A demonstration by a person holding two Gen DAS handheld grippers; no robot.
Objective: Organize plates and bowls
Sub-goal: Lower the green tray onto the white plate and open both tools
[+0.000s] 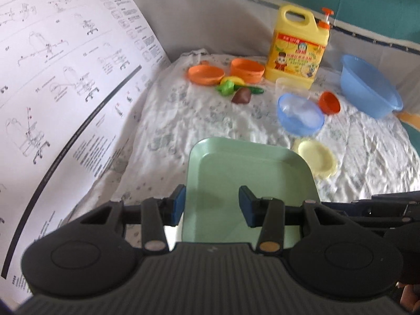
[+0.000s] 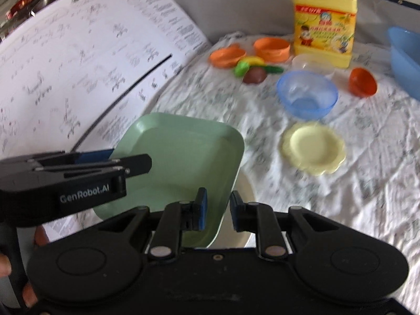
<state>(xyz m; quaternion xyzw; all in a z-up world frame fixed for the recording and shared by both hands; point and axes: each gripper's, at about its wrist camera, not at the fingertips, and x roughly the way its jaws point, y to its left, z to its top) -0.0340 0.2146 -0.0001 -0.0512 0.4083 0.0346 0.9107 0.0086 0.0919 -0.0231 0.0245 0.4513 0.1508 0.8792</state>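
A green square plate (image 1: 249,178) hangs tilted above the white patterned cloth (image 1: 210,120), held from both sides. My left gripper (image 1: 212,204) is shut on its left rim, one pad outside the edge and one on the inner face. In the right wrist view that gripper (image 2: 126,158) reaches in from the left. My right gripper (image 2: 218,211) is shut on the green plate's (image 2: 183,157) right edge. A blue bowl (image 2: 307,93), a yellow scalloped plate (image 2: 313,148) and a small orange bowl (image 2: 363,82) lie ahead on the cloth.
An orange plate (image 1: 206,74), an orange bowl (image 1: 246,69) and toy food (image 1: 236,89) sit at the back by a yellow detergent jug (image 1: 296,47). A large blue basin (image 1: 370,86) stands far right. A big instruction sheet (image 1: 65,78) covers the left. A pale round dish (image 2: 246,197) shows under the green plate.
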